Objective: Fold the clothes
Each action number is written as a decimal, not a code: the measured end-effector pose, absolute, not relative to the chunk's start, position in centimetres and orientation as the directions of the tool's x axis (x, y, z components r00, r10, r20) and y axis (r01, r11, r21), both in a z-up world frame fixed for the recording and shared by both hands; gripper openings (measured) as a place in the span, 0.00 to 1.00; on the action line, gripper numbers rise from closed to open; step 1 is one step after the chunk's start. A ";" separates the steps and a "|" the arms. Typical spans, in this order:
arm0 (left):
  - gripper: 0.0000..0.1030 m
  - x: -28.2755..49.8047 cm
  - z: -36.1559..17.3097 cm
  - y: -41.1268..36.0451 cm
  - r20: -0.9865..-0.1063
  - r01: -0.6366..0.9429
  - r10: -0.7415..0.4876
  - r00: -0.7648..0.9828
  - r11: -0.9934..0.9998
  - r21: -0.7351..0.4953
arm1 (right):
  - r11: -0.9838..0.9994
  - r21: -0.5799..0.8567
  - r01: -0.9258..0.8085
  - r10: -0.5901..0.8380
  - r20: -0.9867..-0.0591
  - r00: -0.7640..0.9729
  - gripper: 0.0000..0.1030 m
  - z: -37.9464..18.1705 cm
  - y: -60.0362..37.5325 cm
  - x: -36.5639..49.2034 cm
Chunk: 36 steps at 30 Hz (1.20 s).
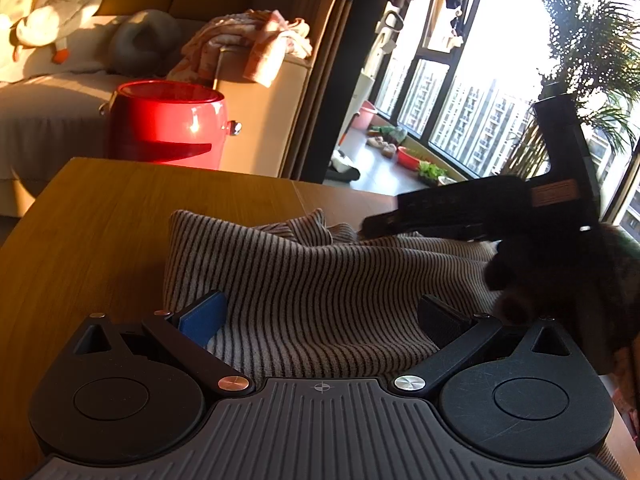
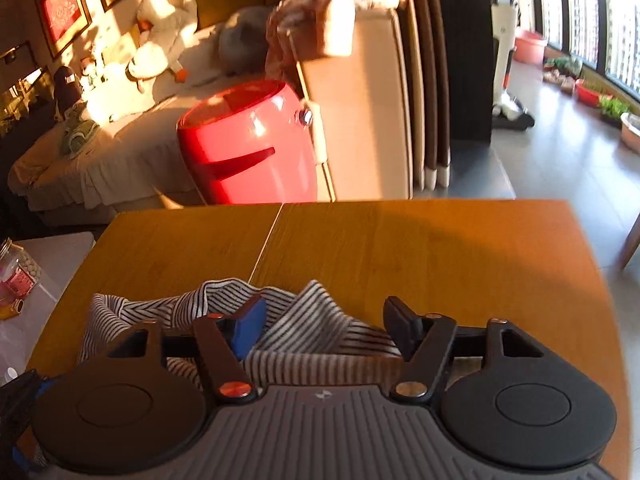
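Wooden table carries a rumpled striped garment near its front edge, w/ left gripper spread wide over the cloth, gripping nothing, & right gripper approx half open above a raised fold, pads not pressing on it

We see our left gripper with its jaws spread wide, its blue pad and black pad apart over a crumpled grey-and-black striped knit garment lying on a warm brown wooden table. Our right gripper, dark and blurred, reaches in from the right above the cloth. Beyond the table stands a glossy red round bin beside a beige sofa.
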<state>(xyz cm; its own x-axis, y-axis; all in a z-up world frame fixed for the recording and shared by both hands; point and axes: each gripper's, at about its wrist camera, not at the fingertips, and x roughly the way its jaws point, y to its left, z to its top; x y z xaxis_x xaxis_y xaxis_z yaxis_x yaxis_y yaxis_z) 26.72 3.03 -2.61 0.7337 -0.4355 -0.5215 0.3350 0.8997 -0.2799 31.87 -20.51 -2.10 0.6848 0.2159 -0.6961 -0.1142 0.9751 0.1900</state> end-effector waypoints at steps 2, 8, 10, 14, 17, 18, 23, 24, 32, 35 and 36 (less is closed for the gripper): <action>1.00 26.7 -2.6 3.2 -0.518 0.333 -0.438 0.735 0.898 -0.287 | 0.979 0.151 -0.136 0.203 -0.704 0.681 0.54 -2.7 -19.4 32.3; 1.00 25.2 -0.6 7.5 -0.510 0.252 -0.440 0.739 0.882 -0.397 | 0.950 0.238 -0.203 0.309 -0.621 0.720 0.09 0.8 -19.8 28.2; 1.00 24.3 0.6 9.5 -0.497 0.230 -0.430 0.754 0.881 -0.414 | 0.932 0.266 -0.248 0.359 -0.569 0.740 0.06 3.4 -20.5 25.0; 1.00 22.9 3.1 12.1 -0.464 0.213 -0.421 0.779 0.875 -0.436 | 0.899 0.282 -0.335 0.436 -0.510 0.742 0.00 6.6 -21.6 17.0; 1.00 21.8 4.5 12.4 -0.438 0.223 -0.427 0.791 0.868 -0.444 | 0.888 0.310 -0.340 0.458 -0.523 0.719 0.00 6.4 -22.2 12.3; 1.00 21.7 4.7 12.2 -0.436 0.230 -0.430 0.791 0.869 -0.439 | 0.890 0.310 -0.333 0.453 -0.539 0.710 0.00 6.0 -22.4 11.2; 1.00 22.2 3.4 10.1 -0.510 0.200 -0.419 0.751 0.881 -0.430 | 0.930 0.231 -0.286 0.367 -0.580 0.727 0.03 5.0 -22.0 11.9; 1.00 22.4 2.9 9.3 -0.536 0.202 -0.425 0.729 0.883 -0.424 | 0.935 0.205 -0.290 0.355 -0.578 0.735 0.08 5.3 -21.6 13.3; 1.00 23.1 0.6 8.4 -0.586 0.236 -0.414 0.696 0.903 -0.358 | 0.971 0.059 -0.233 0.213 -0.660 0.720 0.34 1.8 -18.5 28.0; 1.00 24.0 1.0 10.9 -0.580 0.188 -0.387 0.717 0.908 -0.374 | 0.968 0.098 -0.230 0.230 -0.709 0.667 0.40 -0.7 -18.0 31.6; 1.00 24.4 1.1 11.8 -0.579 0.169 -0.374 0.724 0.911 -0.377 | 0.969 0.082 -0.235 0.222 -0.713 0.665 0.33 -1.3 -17.6 31.7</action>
